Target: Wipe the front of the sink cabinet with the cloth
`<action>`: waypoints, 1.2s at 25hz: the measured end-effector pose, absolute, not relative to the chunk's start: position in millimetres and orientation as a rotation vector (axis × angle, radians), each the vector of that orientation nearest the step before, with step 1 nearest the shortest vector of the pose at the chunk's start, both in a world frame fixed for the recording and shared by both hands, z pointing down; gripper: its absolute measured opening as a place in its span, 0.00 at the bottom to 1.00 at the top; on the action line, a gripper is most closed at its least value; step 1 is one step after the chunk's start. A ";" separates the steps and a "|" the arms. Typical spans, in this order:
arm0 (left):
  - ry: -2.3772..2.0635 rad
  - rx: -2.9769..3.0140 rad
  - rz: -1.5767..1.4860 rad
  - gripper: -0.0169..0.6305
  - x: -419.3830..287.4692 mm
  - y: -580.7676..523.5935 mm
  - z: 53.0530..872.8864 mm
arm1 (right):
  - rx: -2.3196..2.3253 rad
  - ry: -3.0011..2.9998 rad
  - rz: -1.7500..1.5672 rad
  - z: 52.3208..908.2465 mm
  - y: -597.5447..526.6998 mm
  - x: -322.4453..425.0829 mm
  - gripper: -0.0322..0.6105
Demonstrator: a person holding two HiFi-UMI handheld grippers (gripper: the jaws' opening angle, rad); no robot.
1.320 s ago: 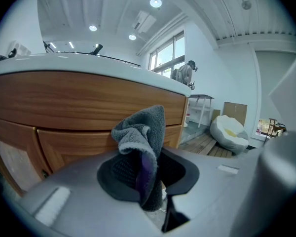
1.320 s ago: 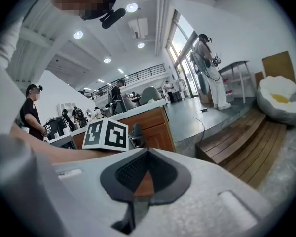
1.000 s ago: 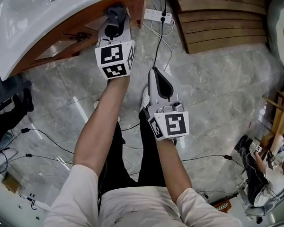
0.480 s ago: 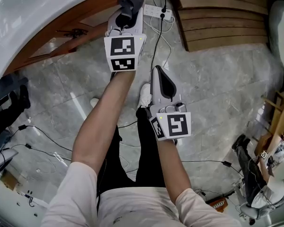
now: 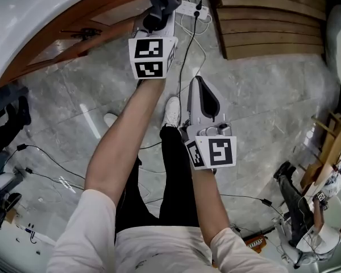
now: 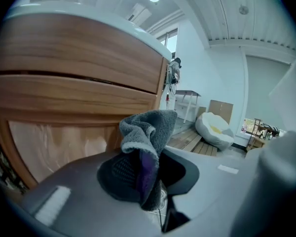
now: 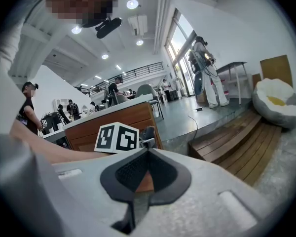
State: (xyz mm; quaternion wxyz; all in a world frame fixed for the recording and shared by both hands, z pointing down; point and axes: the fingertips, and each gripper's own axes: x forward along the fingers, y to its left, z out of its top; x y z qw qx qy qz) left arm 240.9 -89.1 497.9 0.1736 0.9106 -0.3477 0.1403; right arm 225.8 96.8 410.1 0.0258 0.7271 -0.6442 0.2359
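Marble floor (image 5: 261,95) underfoot. Left gripper (image 6: 143,177) jaws clamp the grey cloth (image 6: 148,132) by the sink cabinet (image 6: 64,83) front's right edge. Right gripper (image 7: 143,174) jaws together, empty.

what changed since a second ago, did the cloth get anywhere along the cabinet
The left gripper, still shut on the cloth, slid along the cabinet front toward its right end in the head view, and is now near the corner by the power strip. Nothing was picked up or let go. The right gripper stayed shut and empty over the floor, about where it was.
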 end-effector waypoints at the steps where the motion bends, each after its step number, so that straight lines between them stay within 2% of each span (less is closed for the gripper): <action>1: -0.985 2.583 0.395 0.14 240.8 -89.4 499.7 | 2.249 -1.988 0.728 411.3 96.4 227.6 0.05; 13: -0.981 2.551 0.426 0.14 229.7 -92.1 527.1 | 2.222 -1.995 0.733 419.0 82.6 217.5 0.05; 30: -1.079 2.449 0.420 0.14 161.2 -111.7 537.1 | 2.159 -2.027 0.714 416.2 65.8 181.9 0.05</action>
